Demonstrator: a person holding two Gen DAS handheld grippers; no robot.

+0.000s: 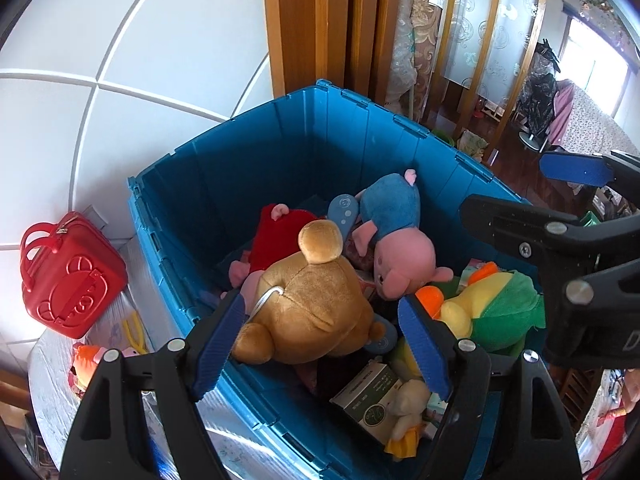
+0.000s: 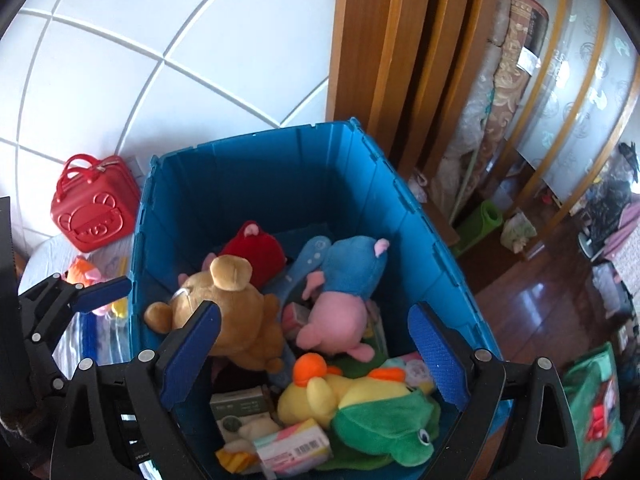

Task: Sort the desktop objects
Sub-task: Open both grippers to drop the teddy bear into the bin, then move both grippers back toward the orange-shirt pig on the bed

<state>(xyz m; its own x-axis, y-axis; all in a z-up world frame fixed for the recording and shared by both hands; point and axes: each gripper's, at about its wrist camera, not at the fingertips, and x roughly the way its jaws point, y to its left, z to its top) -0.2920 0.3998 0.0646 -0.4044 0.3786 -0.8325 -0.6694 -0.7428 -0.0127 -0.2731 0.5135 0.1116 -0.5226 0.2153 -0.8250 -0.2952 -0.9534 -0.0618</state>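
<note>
A blue plastic bin [image 1: 256,114] [image 2: 260,138] holds several soft toys. A brown bear [image 1: 308,308] [image 2: 240,316] lies face down on the pile. Beside it are a pink pig in a blue shirt [image 1: 396,236] [image 2: 344,292], a red-dressed plush [image 1: 280,240] and a yellow duck with a green shell [image 1: 492,308] [image 2: 360,404]. My left gripper [image 1: 322,344] hangs open over the bear, with its blue pads [image 1: 220,340] to either side and off the fur. My right gripper [image 2: 316,356] stands wide open above the bin, holding nothing. It shows again as the right gripper [image 1: 508,188] at the bin's right edge.
A red bear-face case [image 1: 68,276] [image 2: 94,204] and an orange toy [image 1: 86,356] [image 2: 82,270] sit on the cloth-covered table left of the bin. Small boxes [image 1: 368,400] [image 2: 292,448] lie at the bin's near end. White tiled wall behind, wooden door frame and floor at right.
</note>
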